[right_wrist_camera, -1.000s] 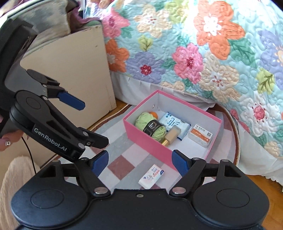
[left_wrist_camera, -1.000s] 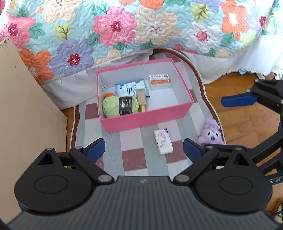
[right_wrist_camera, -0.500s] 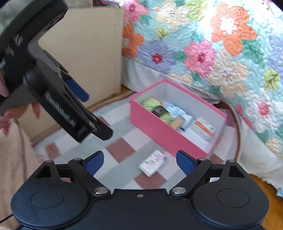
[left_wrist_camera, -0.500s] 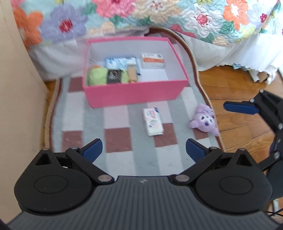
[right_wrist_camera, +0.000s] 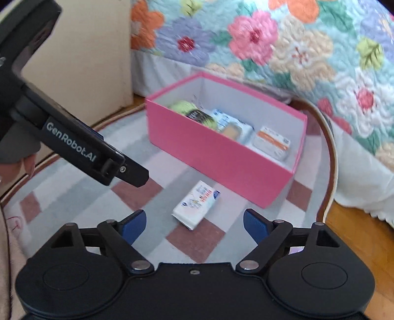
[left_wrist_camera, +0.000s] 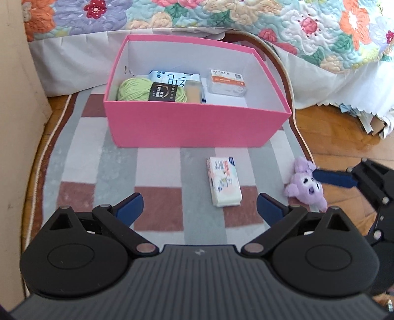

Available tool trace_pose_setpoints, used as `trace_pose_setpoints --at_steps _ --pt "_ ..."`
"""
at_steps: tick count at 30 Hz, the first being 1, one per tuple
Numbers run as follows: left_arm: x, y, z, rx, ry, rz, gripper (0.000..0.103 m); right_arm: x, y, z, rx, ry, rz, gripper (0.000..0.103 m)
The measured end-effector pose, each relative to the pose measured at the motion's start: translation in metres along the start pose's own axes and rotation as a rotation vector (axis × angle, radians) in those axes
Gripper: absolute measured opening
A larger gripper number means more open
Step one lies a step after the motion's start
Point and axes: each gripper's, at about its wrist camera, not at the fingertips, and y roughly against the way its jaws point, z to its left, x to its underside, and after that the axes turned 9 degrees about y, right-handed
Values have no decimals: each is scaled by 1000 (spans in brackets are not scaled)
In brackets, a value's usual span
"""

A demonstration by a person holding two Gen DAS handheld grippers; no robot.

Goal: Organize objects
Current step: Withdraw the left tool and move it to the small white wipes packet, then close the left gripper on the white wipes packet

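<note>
A pink box (left_wrist_camera: 197, 128) stands on a checked rug and holds a green yarn ball (left_wrist_camera: 134, 89), a blue-white pack, a beige bottle and an orange-white carton (left_wrist_camera: 226, 82). In front of it on the rug lies a white tissue pack (left_wrist_camera: 224, 183) (right_wrist_camera: 195, 204). A purple plush toy (left_wrist_camera: 305, 188) sits at the rug's right edge. My left gripper (left_wrist_camera: 198, 205) hangs open just short of the pack, with nothing between its fingers. My right gripper (right_wrist_camera: 194, 222) is wide and its jaws are closing, with nothing between them; one of its fingers (left_wrist_camera: 335, 178) crosses the plush in the left wrist view.
A bed with a floral quilt (left_wrist_camera: 221, 17) and white skirt runs behind the box. A beige cabinet panel (right_wrist_camera: 81, 61) stands at the left. Wooden floor (left_wrist_camera: 339, 133) lies right of the rug (left_wrist_camera: 81, 162). A hand (right_wrist_camera: 14, 169) holds the left gripper's body (right_wrist_camera: 73, 147).
Both grippers have come down toward the rug, so the box and tissue pack look larger and nearer. The right gripper's finger now overlaps the plush toy in the left wrist view.
</note>
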Motion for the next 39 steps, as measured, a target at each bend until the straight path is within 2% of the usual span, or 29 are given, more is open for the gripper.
trace_pose_setpoints --at_steps 5,9,11,13,15,17,21,24,26,29,36,39 --pt "-1 -26 3 27 42 -1 98 0 -30 0 -27 -28 53 89" --pt "2 -51 7 -58 41 8 96 1 -55 -4 -63 -114 93 85" --pt "3 -65 11 -71 51 35 93 2 -70 -9 -95 -207 101 83" --pt "4 -73 14 -76 42 16 87 5 -83 -9 -89 -252 123 82" --pt "5 -81 18 -58 46 18 84 8 -92 -8 -92 -253 132 79" --pt "4 -90 23 -10 76 32 71 11 -97 -8 -90 -260 130 79" --pt "5 -104 25 56 107 57 60 16 -110 -13 -72 -279 117 78" --pt "8 -108 23 105 120 61 51 21 -115 -15 -99 -291 93 62" --pt "9 -111 26 156 156 80 36 19 -117 -13 -105 -266 72 52" --pt "9 -115 33 234 226 118 24 14 -114 3 -60 -148 57 51" --pt "13 -115 45 267 331 233 24 18 -104 27 -88 97 47 51" --pt "14 -114 45 262 325 227 25 22 -100 27 -93 140 41 51"
